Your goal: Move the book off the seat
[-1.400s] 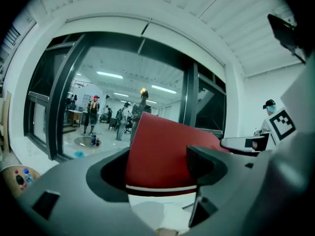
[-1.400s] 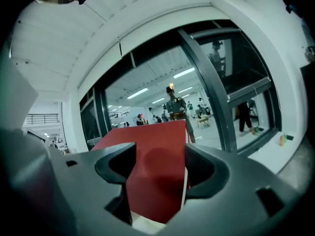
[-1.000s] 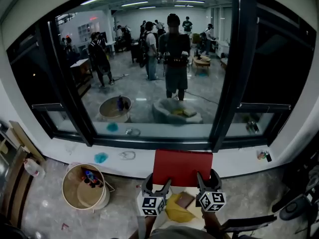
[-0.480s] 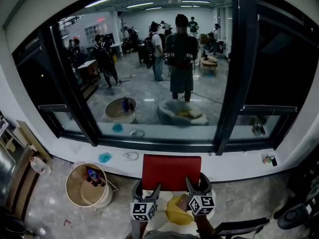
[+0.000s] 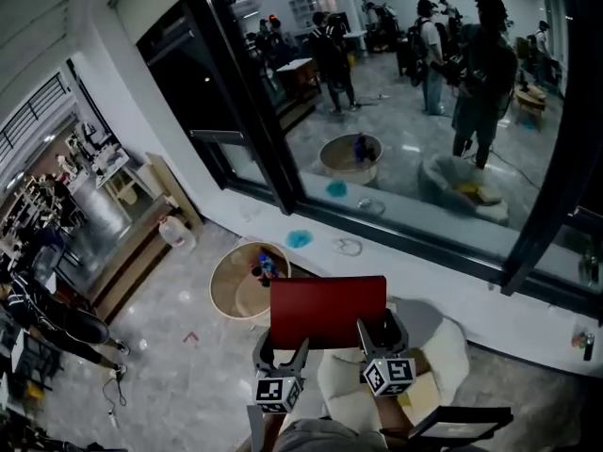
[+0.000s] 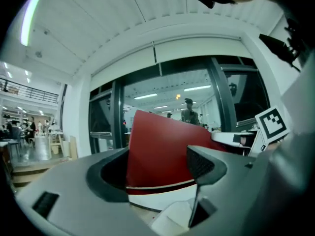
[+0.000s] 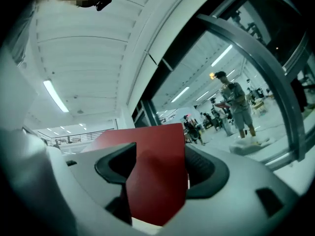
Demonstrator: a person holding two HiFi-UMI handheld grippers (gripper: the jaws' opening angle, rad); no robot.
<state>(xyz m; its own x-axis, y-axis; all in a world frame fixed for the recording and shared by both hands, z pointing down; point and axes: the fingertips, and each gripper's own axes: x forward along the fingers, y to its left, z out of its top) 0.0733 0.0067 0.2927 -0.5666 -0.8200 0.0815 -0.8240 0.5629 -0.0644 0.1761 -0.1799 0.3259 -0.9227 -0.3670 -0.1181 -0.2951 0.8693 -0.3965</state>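
Book (image 5: 328, 311), apparently clamped: left gripper (image 5: 281, 349), right gripper (image 5: 382, 333)

The book (image 5: 328, 311) sits gripped between the jaws of both claws. The left claw (image 5: 281, 354) holds its left part and the right claw (image 5: 381, 332) its right part, at the edge nearest the person. The seat (image 5: 443, 351) lies below the book and to its right. A round tub (image 5: 231, 290) stands on the floor (image 5: 160, 347) left of the seat, with small bottles (image 5: 264, 267) in it. Farther left, a jug (image 5: 175, 234) stands by the wall. The big window (image 5: 405, 130) runs behind them all.
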